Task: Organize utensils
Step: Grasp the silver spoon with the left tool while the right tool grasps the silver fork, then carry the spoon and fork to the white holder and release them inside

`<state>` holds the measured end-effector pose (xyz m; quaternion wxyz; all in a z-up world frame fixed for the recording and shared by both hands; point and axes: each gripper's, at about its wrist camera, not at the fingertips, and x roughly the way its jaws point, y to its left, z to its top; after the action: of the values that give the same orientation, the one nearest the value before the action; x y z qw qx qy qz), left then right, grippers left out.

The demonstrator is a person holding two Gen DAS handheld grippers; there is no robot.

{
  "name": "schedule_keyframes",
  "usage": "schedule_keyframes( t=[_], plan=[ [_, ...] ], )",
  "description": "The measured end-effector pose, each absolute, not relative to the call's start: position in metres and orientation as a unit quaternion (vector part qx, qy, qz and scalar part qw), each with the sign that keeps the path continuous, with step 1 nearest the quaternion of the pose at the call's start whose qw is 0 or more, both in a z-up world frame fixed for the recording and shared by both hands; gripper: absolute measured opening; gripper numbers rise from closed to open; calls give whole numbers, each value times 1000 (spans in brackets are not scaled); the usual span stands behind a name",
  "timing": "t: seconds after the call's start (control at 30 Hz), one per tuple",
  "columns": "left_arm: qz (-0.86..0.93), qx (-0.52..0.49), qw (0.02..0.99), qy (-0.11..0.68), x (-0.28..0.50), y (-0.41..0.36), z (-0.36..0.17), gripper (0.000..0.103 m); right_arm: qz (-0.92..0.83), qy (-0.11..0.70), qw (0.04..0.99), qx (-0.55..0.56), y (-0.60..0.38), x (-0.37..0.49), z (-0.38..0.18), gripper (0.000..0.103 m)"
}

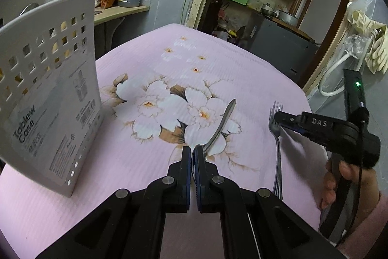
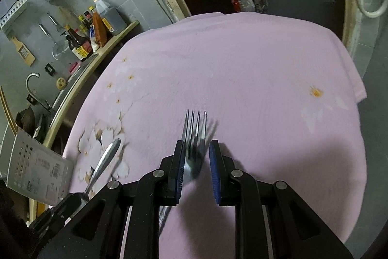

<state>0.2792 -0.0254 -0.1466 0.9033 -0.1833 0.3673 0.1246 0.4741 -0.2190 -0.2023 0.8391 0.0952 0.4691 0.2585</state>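
My left tongs (image 1: 192, 157), bottom centre of the left wrist view, are clamped shut on one end of a spoon (image 1: 222, 124), whose free end reaches up and right over the white flowers printed on the pink cloth (image 1: 145, 52) covering the surface. My right tongs (image 2: 197, 154), low in the right wrist view, stand partly open around a fork (image 2: 195, 130); its tines point toward the top of the frame, and the left pad looks to touch it while the right pad stands clear. In the left wrist view the fork runs top to bottom at right, the right tongs crossing it near the tines. A white perforated tableware case (image 1: 48, 89) stands upright on the cloth at the left edge, well apart from both utensils
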Motion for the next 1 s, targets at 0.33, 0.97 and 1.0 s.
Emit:
schedule_keyframes(
  t=[0.33,0.97,1.0],
  plan=[
    [117,-163,903,380,283,-27,-127,3,297,450,839,69,-208,483,-191,4],
    [77,-116,927,349,240,-10,-13,3,277,245,928,36,-204,373,-15,2],
    [76,-114,928,346,236,-8,-8,3,277,236,931,34,-201,368,-5,2]
  ],
)
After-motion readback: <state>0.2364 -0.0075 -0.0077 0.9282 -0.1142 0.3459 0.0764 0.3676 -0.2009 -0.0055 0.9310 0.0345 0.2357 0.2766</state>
